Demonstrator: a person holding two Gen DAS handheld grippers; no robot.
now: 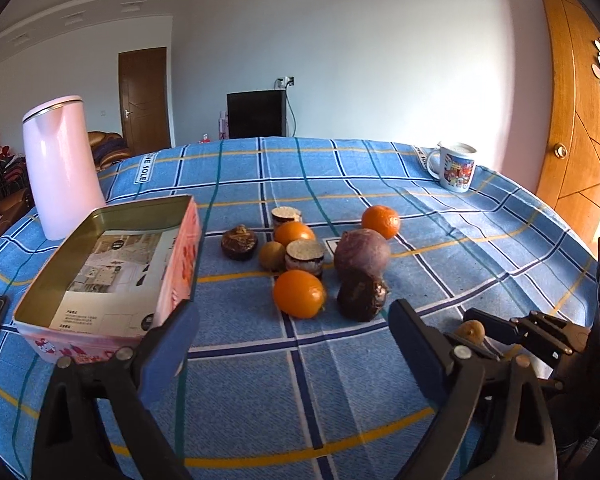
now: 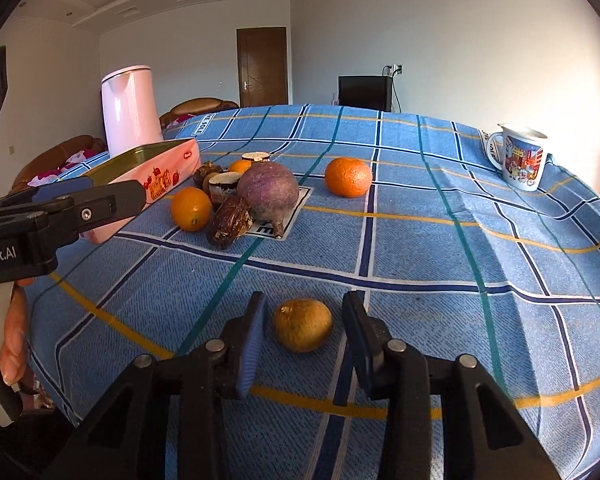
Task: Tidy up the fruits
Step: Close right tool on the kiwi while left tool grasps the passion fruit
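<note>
Table wore a woven blue plaid cloth (image 1: 380, 380) w/ yellow, navy and white lines, slightly wrinkled. Fruit sat clustered mid-table: three smooth, glossy oranges (image 1: 299, 293), the farthest w/ dimpled peel; a big round purple fruit (image 1: 362, 253) w/ matte skin and a short stem tip touching the cloth; two dark, wrinkled, lumpy fruits (image 1: 362, 295), one at the front of the pile and one at the back left; two short cylindrical cut pieces (image 1: 304, 258) w/ pale flat tops and dark sides; a small tan round fruit tucked among them.

Rectangular metal tin (image 1: 44, 304), pink printed outside, gold inside, sat left of the pile; it held only a printed paper sheet lying flat on its bottom. Tall smooth pink kettle (image 1: 62, 168) stood behind it. Glossy picture mug (image 1: 454, 166) stood far right; contents couldn't be made out.

A separate small brown fruit (image 2: 302, 325), dull and rough-skinned, lay alone on the cloth near the front edge.

Left gripper (image 1: 292, 332) hung w/ jaws spread wide, holding nothing, ribbed blue pads (image 1: 172, 340) beside the tin's near corner. Right gripper (image 2: 306, 336) had jaws partly open, bracketing the small brown fruit, gap visible each side, no contact.
</note>
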